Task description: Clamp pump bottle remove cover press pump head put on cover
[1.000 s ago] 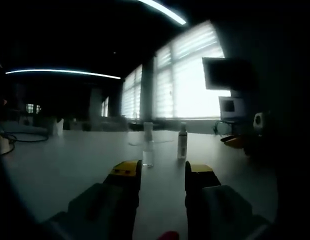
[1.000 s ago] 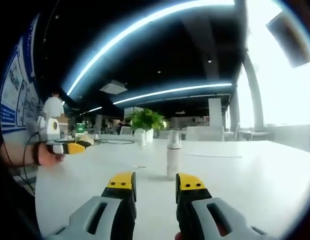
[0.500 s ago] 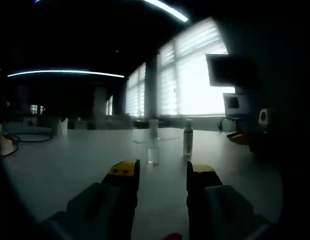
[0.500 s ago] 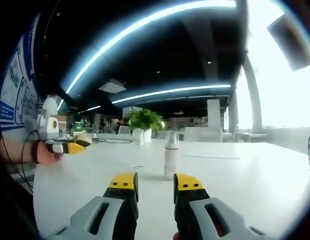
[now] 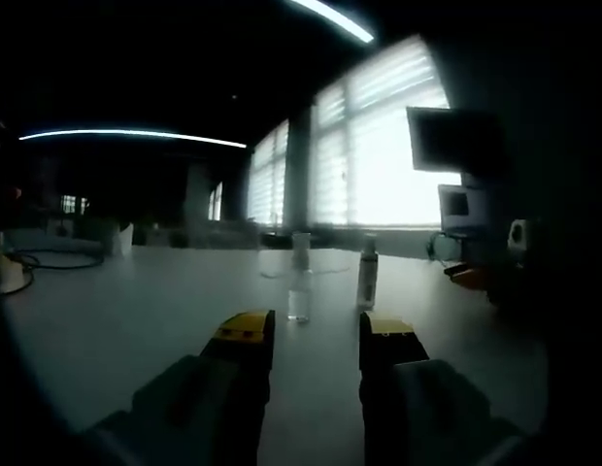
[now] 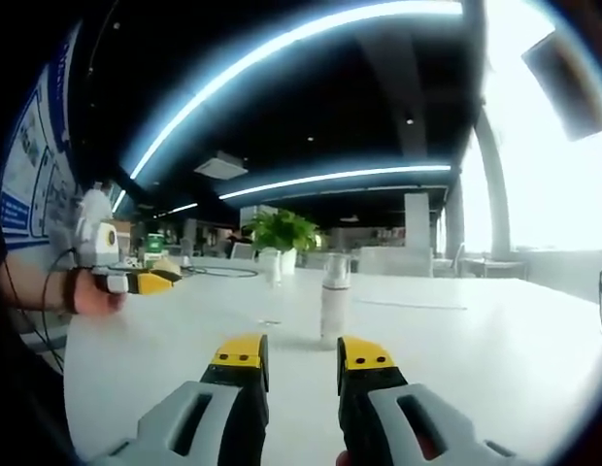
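Pump bottle (image 6: 334,309) upright, open hand-held gripper (image 6: 298,352) short of it

The pump bottle (image 6: 334,309) stands upright on the white table (image 6: 495,340), just beyond the parted jaws of the right gripper (image 6: 299,359) — bare tabletop lies between the jaw tips and the bottle. To the right of the bottle the table runs open to its far edge. To its left, well apart, the left gripper (image 6: 146,282) hangs above the surface.

In the left gripper view, a small clear bottle (image 5: 299,282) stands just left of the pump bottle (image 5: 367,277) with a narrow gap between them — open table lies on either side of the pair.
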The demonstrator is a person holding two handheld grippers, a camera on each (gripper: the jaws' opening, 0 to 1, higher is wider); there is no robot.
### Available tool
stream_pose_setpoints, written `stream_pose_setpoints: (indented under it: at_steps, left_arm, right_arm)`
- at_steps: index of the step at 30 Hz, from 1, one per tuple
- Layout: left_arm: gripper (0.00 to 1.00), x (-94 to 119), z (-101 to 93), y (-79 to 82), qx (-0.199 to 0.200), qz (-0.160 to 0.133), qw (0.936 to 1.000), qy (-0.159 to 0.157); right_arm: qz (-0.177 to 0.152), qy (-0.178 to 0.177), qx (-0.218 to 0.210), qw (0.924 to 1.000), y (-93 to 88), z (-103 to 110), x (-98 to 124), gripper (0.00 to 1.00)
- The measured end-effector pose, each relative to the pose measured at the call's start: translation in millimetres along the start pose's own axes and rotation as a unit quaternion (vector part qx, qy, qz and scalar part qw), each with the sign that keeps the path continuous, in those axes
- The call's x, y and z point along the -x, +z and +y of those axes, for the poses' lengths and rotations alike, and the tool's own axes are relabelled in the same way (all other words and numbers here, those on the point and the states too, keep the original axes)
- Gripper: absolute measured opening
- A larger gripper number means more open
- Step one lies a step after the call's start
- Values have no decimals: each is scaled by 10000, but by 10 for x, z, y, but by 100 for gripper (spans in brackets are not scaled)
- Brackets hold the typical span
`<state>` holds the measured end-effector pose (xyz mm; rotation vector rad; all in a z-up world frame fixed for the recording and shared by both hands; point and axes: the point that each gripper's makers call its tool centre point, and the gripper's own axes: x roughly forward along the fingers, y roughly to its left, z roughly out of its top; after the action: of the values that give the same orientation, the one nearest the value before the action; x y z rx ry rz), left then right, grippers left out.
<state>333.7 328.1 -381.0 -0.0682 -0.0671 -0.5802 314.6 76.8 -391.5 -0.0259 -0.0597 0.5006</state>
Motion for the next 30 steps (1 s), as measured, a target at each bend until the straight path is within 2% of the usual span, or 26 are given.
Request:
stream_pose_setpoints:
  at_steps: [2,7,11,17,21,24,30]
  left_arm:
    - [26,-27,22,39,317,-70,9995,47]
    - [26,-111,89,48,264,-80,9996,115]
    - [28,-133,56,31,283,-44,9996,78]
    - [37,-197,93,56,152,-96,9996,195]
    - [37,-270,75,7,-111,27,9997,202]
    - [35,-343,100,-75,-15,183,9996,202]
    - [35,-416,44,-81,-267,180,9993,208]
  right_arm:
    - [-3,-4,4,10000,3,7,2,23]
    - [24,4,32,10000,-8,13,-4,23]
    - [-55,-2,8,10000,23,9,1,23]
    - [-41,22,29,10000,14,19,-2,23]
    - [-131,12,18,9999,57,20,22,23]
    - [-123,10,36,9999,54,22,20,23]
    - [-115,-1,48,9999,54,20,20,23]
